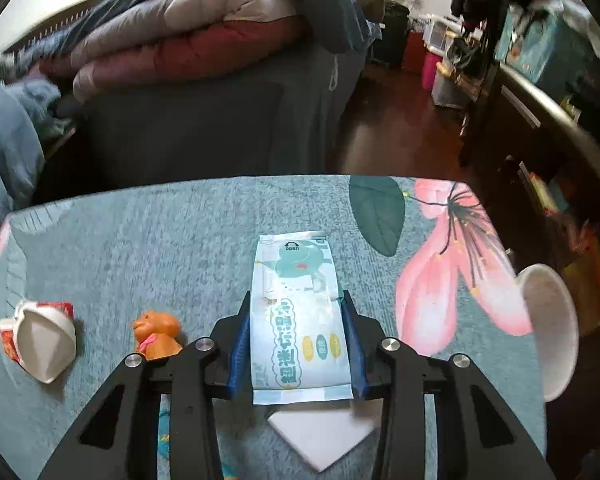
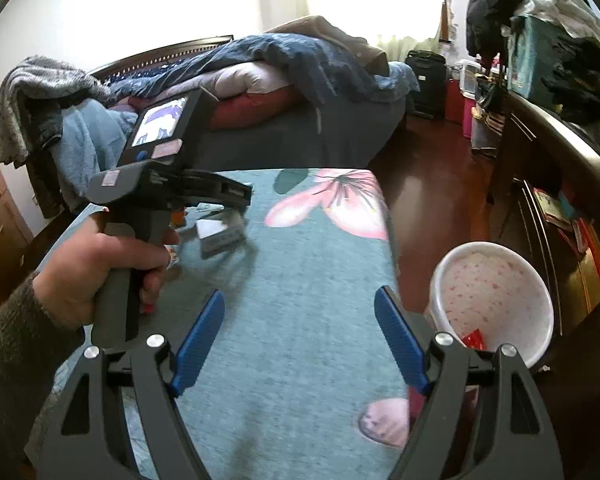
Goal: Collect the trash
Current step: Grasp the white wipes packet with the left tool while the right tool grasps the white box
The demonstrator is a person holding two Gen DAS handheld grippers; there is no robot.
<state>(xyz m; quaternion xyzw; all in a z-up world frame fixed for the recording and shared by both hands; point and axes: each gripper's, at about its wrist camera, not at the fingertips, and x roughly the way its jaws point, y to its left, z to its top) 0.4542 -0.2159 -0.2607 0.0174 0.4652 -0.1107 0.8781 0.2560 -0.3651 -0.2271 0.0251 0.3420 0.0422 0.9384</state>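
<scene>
1. The blue fingers (image 1: pixel 240 344) of the left gripper (image 1: pixel 298 316) were closed against both long sides of a wet-wipe packet (image 1: pixel 298 320), clamping its near half; the packet's far end, with its "open" tab, pointed toward the far edge of the table (image 1: pixel 140 240).
2. The right gripper (image 2: pixel 300 340) had its blue fingers (image 2: pixel 198 344) spread wide with nothing between them, over the near part of the table's floral cloth and toward its right edge.
3. Just under the packet's near end, a white folded piece of paper (image 1: pixel 324 436) lay flat by the near edge of the table.
4. To the left of the left gripper stood a small orange toy animal (image 1: pixel 156 334), and farther toward the left edge lay a crushed red-and-white paper cup (image 1: pixel 40 340), well apart from the packet.
5. In the right wrist view, the person's left hand (image 2: pixel 96 272) gripped the handle of the left gripper above the table's left side; the packet below it was blurred, so whether it touched the cloth could not be told.
6. A white bin (image 2: pixel 496 300) stood on the floor just beside the right edge of the table, with a red scrap (image 2: pixel 474 338) inside near its front rim.
7. Beyond the far edge stood a bed (image 2: pixel 280 80) piled with quilts.
</scene>
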